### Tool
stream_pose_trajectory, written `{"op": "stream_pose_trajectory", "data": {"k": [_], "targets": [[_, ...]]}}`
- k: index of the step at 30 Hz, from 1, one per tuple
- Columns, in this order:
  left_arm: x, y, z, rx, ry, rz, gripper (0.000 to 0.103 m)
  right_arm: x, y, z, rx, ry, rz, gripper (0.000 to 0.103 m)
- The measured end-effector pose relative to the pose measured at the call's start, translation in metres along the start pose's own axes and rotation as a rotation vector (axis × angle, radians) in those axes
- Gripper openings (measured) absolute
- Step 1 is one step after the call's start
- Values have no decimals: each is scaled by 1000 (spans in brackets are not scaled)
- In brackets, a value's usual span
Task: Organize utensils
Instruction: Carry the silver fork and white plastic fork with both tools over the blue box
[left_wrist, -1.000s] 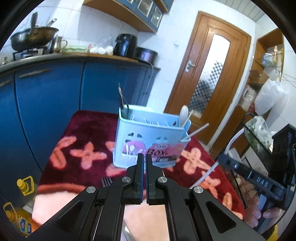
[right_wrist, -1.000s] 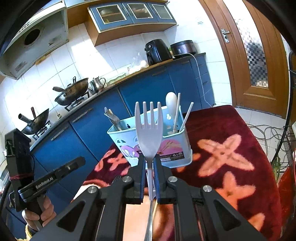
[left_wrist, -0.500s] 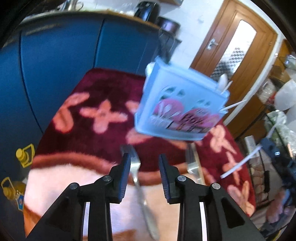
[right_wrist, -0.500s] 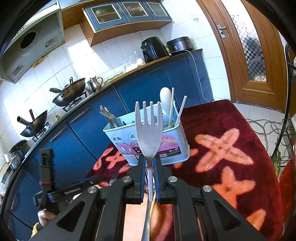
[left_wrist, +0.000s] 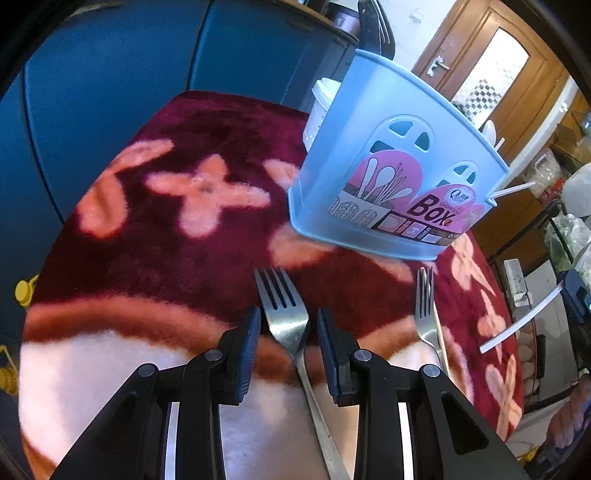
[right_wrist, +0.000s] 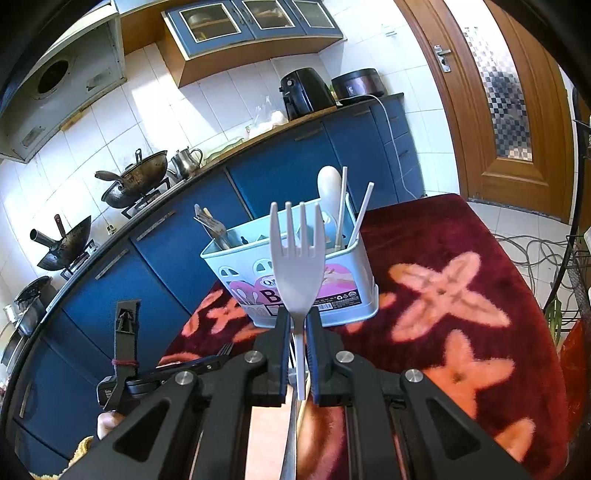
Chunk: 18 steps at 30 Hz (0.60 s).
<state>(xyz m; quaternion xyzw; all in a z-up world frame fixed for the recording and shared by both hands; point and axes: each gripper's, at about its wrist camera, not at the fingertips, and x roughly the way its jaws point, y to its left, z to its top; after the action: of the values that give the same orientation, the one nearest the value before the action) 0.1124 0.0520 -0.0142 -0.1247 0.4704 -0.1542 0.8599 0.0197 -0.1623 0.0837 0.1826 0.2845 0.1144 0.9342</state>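
A metal fork lies on the dark red flowered cloth, tines toward a light blue utensil box. My left gripper is open low over it, and its pads stand on either side of the fork's neck without touching. A second metal fork lies to the right. My right gripper is shut on the handle of a white plastic fork, held upright in front of the box. The box holds a white spoon, straws and metal utensils.
Blue cabinets run behind the table, and their counter carries woks, a kettle and an air fryer. A wooden door stands at the right, with cables on the floor below it. The left gripper's body and the hand holding it show at lower left.
My left gripper went from shut to open and dropped toward the table, so the metal fork now lies between its fingers. The right gripper kept its hold on the white fork.
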Motion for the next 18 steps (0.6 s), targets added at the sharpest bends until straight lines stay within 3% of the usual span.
{"op": "stream_pose_trajectory", "data": {"k": [4, 10, 18], "targets": [[0, -1, 2, -10, -4, -16, 30, 1, 2, -1, -6, 5, 1, 10], [3, -7, -1, -25, 15, -67, 15, 2, 2, -1, -8, 7, -1, 10], [8, -17, -1, -17, 11, -48, 2, 2, 2, -1, -17, 8, -4, 10]]}}
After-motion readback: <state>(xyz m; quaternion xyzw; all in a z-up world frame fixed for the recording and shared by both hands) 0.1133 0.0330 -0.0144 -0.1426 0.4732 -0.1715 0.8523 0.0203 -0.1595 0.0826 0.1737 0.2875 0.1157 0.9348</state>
